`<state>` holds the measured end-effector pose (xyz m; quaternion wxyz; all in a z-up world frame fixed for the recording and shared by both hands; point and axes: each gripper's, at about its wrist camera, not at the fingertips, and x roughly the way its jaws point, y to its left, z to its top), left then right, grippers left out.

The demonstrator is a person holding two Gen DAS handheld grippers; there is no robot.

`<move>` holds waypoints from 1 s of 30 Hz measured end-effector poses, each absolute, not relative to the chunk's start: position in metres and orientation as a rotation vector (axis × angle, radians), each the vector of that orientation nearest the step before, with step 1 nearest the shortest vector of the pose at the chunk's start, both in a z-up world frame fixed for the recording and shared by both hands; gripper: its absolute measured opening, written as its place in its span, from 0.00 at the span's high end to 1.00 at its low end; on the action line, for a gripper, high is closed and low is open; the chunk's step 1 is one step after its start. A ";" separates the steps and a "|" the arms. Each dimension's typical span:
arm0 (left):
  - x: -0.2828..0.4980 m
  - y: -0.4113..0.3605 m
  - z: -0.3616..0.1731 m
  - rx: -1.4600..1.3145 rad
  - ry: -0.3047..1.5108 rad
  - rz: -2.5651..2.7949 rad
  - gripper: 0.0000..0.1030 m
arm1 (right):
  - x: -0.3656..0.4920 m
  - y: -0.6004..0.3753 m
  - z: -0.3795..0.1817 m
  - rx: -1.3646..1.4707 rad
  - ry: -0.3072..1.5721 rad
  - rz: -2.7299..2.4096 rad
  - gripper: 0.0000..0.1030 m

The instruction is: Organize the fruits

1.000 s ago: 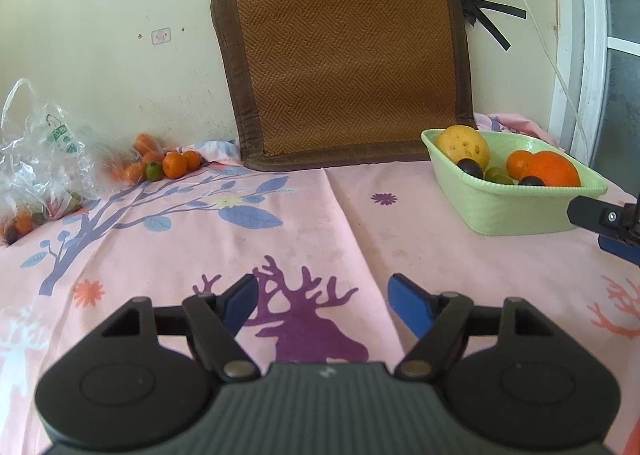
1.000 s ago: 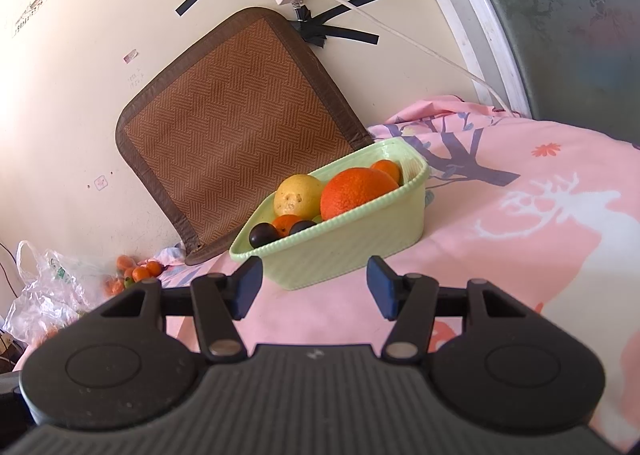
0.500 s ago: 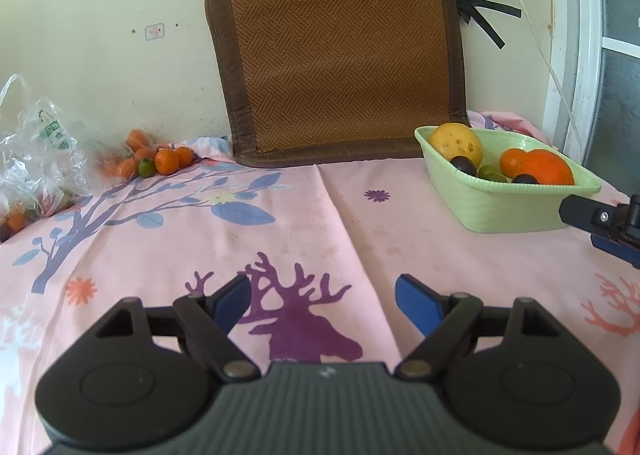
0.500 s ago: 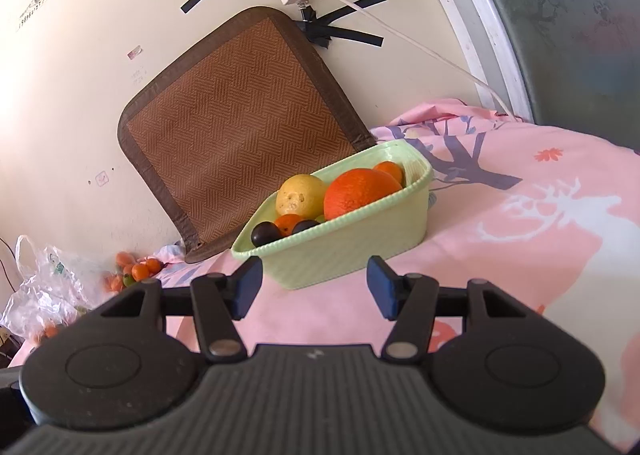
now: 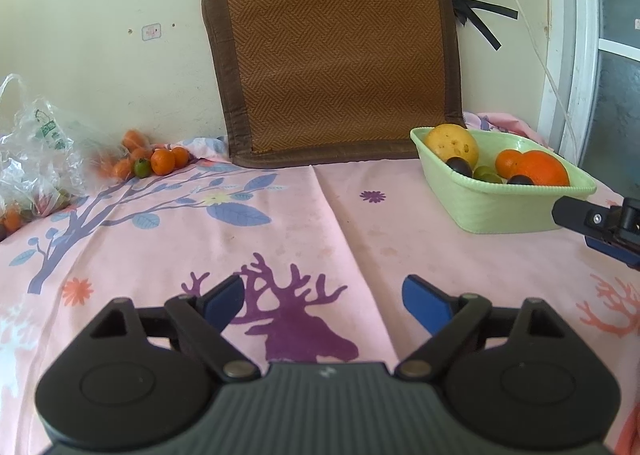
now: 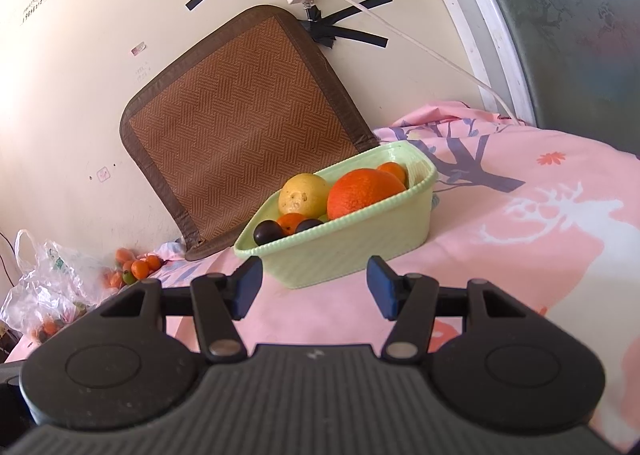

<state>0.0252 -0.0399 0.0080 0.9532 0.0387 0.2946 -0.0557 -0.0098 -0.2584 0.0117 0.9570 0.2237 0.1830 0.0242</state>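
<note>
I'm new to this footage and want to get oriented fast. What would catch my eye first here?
Probably the pale green ribbed plastic basket on the pink printed cloth, holding a big orange, a yellow pear-like fruit and dark plums. Behind it a brown woven mat leans on the wall, and small tangerines lie far left beside a clear plastic bag. Both tools, left and right, are open and empty.

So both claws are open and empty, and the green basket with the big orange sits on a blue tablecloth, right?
Not quite: the cloth is pink, with tree and deer prints, as the right wrist view shows. The rest holds: the left claw and right claw are open and empty, and the green basket holds the big orange.
</note>
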 end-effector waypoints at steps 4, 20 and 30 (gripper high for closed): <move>0.025 -0.040 0.008 0.079 0.598 -0.113 0.13 | -0.010 -0.258 0.012 0.453 0.372 0.050 0.42; 0.021 -0.040 0.010 0.073 0.563 -0.103 0.00 | -0.010 -0.258 0.012 0.449 0.366 0.051 0.41; 0.017 -0.033 0.017 0.035 0.554 -0.111 0.00 | -0.011 -0.258 0.013 0.437 0.363 0.063 0.41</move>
